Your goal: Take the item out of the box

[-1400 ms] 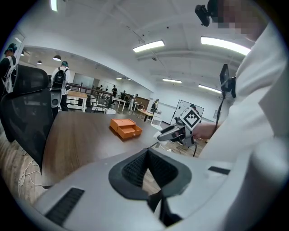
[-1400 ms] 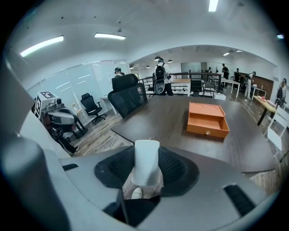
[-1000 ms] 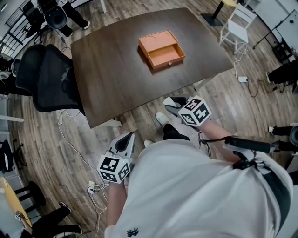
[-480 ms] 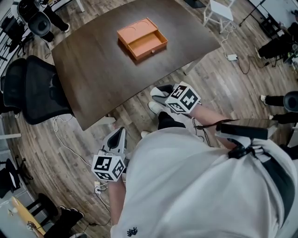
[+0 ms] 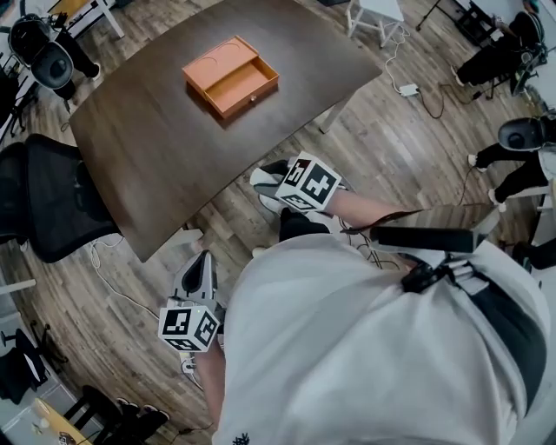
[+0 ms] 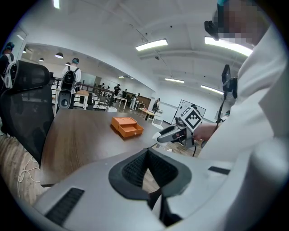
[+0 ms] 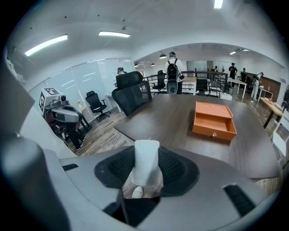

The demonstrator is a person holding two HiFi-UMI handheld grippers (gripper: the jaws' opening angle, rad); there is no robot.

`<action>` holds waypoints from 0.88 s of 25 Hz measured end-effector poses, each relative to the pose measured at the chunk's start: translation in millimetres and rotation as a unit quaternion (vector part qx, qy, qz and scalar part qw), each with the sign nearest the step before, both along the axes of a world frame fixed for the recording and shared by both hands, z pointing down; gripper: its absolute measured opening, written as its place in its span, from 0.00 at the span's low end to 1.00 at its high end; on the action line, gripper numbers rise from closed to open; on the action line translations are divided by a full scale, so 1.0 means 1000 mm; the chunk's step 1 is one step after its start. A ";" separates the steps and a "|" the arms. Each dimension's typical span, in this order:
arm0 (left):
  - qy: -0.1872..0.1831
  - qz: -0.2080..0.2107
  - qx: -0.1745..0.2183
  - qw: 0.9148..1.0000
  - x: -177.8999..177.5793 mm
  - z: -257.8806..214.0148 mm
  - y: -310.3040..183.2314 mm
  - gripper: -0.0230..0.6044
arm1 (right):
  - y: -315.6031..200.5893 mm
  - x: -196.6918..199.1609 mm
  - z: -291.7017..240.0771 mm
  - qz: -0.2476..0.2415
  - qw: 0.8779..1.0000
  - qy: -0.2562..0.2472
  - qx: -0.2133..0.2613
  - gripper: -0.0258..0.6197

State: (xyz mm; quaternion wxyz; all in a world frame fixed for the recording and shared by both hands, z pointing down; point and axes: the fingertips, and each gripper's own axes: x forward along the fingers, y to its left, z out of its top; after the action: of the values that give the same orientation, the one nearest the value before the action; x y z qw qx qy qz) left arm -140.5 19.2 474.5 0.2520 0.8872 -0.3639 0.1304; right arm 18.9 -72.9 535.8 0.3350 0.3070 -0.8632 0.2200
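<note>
An orange box [image 5: 230,76] sits on the dark brown table [image 5: 165,165] with its drawer pulled out; in the right gripper view the drawer of the box [image 7: 213,121] looks empty. My right gripper [image 5: 261,180] hangs over the wooden floor just off the table's near edge, shut on a white cylinder [image 7: 146,167] that stands up between its pads. My left gripper [image 5: 201,263] is lower at the left, also over the floor, its jaws together with nothing in them. The left gripper view shows the box [image 6: 127,127] and the right gripper [image 6: 161,136] beyond its own jaws.
A black mesh office chair [image 5: 48,204] stands by the table's left side. A white chair [image 5: 373,13] and a power strip with cables [image 5: 407,89] are at the back right. Other people and chairs are around the room's edges.
The view has swung: table and box have slid up and to the left in the head view. Both grippers stay off the table, the right one still holding the white cylinder.
</note>
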 end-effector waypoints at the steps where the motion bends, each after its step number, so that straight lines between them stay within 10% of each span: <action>1: 0.000 0.001 0.000 1.000 0.001 0.000 0.000 0.05 | 0.000 0.001 0.000 0.000 1.000 0.000 0.000 0.29; 22: -0.009 0.008 -0.005 1.000 0.027 -0.002 -0.051 0.05 | -0.047 0.028 0.004 0.003 1.000 -0.005 -0.009 0.29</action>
State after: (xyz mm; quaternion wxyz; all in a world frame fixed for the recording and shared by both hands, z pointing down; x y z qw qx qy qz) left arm -113.2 -31.8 472.4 0.2519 0.8877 -0.3581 0.1424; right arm 46.6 -119.9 540.2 0.3331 0.3059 -0.8617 0.2302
